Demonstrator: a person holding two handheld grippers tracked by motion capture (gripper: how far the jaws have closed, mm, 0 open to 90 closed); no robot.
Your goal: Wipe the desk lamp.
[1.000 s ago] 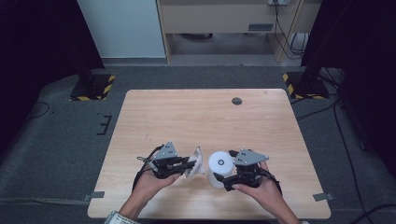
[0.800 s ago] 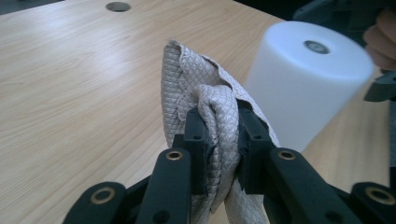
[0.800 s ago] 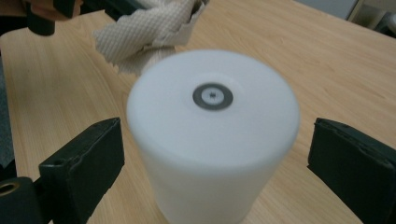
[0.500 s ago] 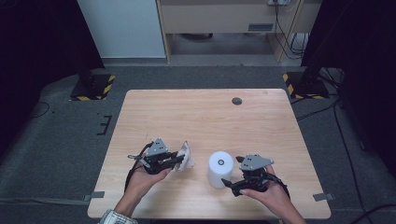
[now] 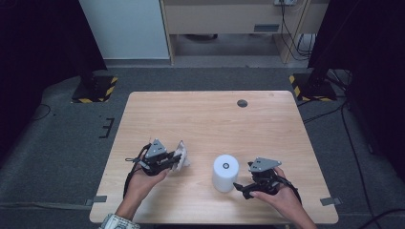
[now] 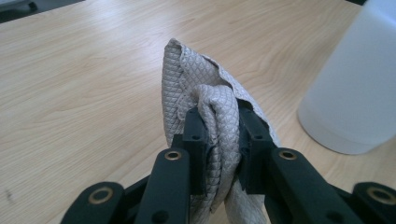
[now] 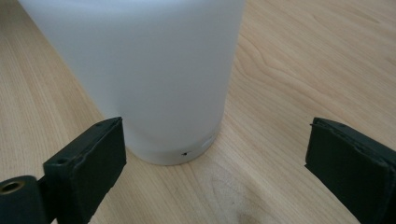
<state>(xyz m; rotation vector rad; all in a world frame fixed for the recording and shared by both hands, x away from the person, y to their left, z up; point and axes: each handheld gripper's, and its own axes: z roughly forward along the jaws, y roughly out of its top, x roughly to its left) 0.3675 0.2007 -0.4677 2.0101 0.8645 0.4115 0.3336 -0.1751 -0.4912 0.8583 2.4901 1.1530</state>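
Both of my hands are drawing apart from where they were a second ago, leaving the white cylinder [image 5: 225, 172] standing alone on the desk [image 5: 205, 119]. No readable writing is showing on it. My left tool [image 6: 219, 135] is pinching the folded quilted cloth [image 6: 205, 93] tightly. My right tool [image 7: 215, 154] is standing spread wide just beside the cylinder's base, not touching it.
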